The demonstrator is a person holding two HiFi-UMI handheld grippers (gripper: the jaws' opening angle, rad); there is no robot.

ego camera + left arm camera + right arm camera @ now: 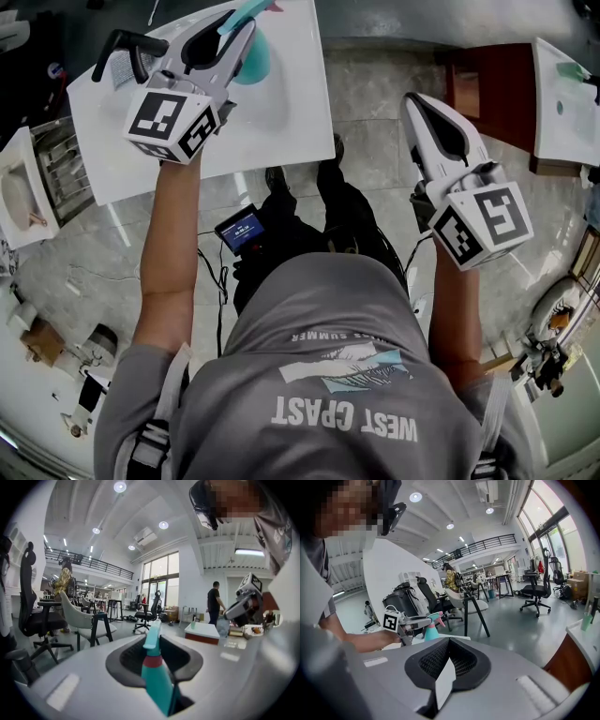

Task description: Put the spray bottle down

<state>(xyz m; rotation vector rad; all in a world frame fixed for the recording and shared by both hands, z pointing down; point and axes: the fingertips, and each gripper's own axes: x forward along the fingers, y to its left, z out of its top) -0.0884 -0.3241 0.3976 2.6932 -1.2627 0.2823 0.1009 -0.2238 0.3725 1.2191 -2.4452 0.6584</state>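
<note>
**Bottle over the white table, held in the left claw**

The left gripper (242, 23) has its jaws narrowed and clamped on the teal spray bottle (255, 61). The bottle is over the right part of the white table (281, 131), just inside its right edge. Bare tabletop stretches from there to the near edge. Whether the bottle's base touches the top cannot be told. The right gripper (410, 101) hangs over open floor (375, 150) between this table and a second table (562, 103). Its jaws are together, with nothing between them.
</note>
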